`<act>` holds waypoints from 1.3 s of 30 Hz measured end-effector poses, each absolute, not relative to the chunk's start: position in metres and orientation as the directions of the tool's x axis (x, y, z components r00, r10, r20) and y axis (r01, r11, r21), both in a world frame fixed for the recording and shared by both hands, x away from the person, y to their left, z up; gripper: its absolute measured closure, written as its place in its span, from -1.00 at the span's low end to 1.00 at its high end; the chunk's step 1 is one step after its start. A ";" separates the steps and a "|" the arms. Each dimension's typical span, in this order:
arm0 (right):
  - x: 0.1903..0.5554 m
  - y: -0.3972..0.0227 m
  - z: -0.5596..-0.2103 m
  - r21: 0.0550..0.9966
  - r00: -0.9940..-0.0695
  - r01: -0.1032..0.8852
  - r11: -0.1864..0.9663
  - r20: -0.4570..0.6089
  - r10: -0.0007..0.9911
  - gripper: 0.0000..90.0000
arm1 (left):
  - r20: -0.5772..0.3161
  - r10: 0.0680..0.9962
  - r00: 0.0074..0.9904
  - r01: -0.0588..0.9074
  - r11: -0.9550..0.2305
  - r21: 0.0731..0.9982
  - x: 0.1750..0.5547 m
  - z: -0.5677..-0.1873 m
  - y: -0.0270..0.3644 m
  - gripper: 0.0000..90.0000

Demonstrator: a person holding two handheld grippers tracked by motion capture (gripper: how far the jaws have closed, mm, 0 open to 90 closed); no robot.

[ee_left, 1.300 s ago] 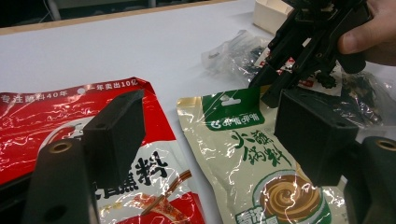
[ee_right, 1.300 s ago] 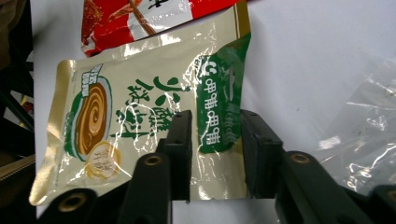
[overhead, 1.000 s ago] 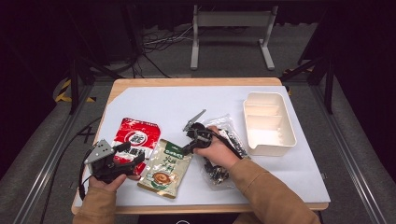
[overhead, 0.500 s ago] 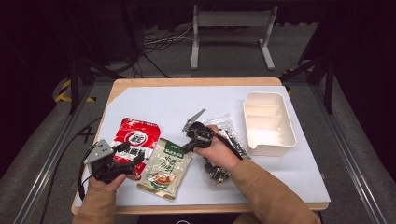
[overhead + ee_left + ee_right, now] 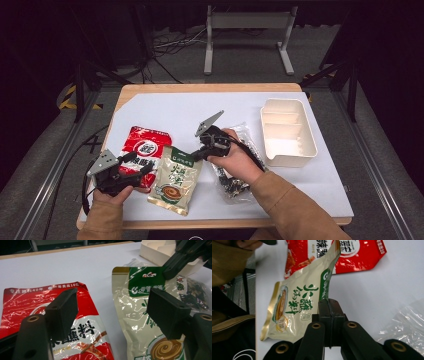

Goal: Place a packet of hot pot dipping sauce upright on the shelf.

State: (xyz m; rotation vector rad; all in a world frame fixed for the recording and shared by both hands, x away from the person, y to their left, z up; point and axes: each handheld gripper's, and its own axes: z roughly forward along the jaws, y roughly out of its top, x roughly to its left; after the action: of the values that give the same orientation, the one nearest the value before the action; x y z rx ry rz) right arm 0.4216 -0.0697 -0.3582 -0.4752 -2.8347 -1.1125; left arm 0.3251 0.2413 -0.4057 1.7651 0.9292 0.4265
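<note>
A cream and green pouch [image 5: 176, 180] lies near the table's front, its top end raised off the surface. My right gripper [image 5: 193, 156] is shut on that green top edge; in the right gripper view the jaws [image 5: 329, 303] pinch the pouch [image 5: 294, 305], which hangs tilted. To its left lies a red pouch [image 5: 147, 145]. My left gripper [image 5: 142, 169] hovers low over the red pouch's near end, open, with nothing between its jaws. The left gripper view looks between them [image 5: 112, 307], with the red pouch [image 5: 27, 302] left and the cream pouch [image 5: 132, 315] right.
A clear bag of dark pieces [image 5: 235, 175] lies under my right forearm. A white divided tray [image 5: 287, 132] stands at the right. The white table cover reaches back to the wooden far edge [image 5: 210, 88].
My right gripper has risen a little, taking the cream pouch's top edge up with it. The left gripper has stayed where it was.
</note>
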 end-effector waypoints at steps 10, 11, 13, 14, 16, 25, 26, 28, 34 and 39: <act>0.399 -0.068 -0.318 0.696 -0.969 0.237 0.678 0.113 0.221 1.00 | -0.149 0.767 0.624 0.380 -0.132 0.915 0.325 -0.405 0.244 -0.44; 0.396 -0.068 -0.313 0.700 -0.970 0.229 0.677 0.108 0.216 1.00 | -0.150 0.768 0.623 0.381 -0.131 0.915 0.324 -0.405 0.244 -0.44; 0.392 -0.068 -0.306 0.710 -0.974 0.215 0.671 0.104 0.202 1.00 | -0.149 0.769 0.621 0.381 -0.130 0.915 0.324 -0.405 0.245 -0.44; 0.390 -0.069 -0.302 0.715 -0.975 0.209 0.667 0.103 0.196 1.00 | -0.151 0.769 0.621 0.382 -0.129 0.915 0.324 -0.405 0.245 -0.44; 0.387 -0.070 -0.295 0.725 -0.978 0.193 0.661 0.088 0.189 1.00 | -0.154 0.770 0.619 0.384 -0.126 0.915 0.324 -0.406 0.245 -0.44; 0.382 -0.078 -0.276 0.728 -0.979 0.159 0.667 0.030 0.201 1.00 | -0.161 0.772 0.615 0.386 -0.117 0.915 0.324 -0.406 0.246 -0.44; 0.382 -0.079 -0.275 0.728 -0.979 0.159 0.667 0.027 0.203 1.00 | -0.160 0.773 0.614 0.386 -0.117 0.915 0.325 -0.406 0.247 -0.44; 0.382 -0.082 -0.272 0.729 -0.978 0.155 0.666 0.018 0.208 1.00 | -0.160 0.773 0.614 0.383 -0.115 0.917 0.325 -0.406 0.247 -0.44; 0.383 -0.090 -0.261 0.720 -0.975 0.142 0.679 -0.017 0.221 1.00 | -0.161 0.773 0.613 0.383 -0.113 0.917 0.325 -0.406 0.247 -0.44; 0.383 -0.097 -0.252 0.725 -0.972 0.136 0.675 -0.034 0.232 1.00 | -0.164 0.774 0.611 0.386 -0.111 0.916 0.325 -0.406 0.247 -0.44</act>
State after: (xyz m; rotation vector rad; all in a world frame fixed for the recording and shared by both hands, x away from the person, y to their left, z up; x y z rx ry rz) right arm 0.3832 -0.0970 -0.2525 -0.3301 -2.9871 -1.2762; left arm 0.3246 0.2467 -0.4063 1.7231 0.9571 0.4349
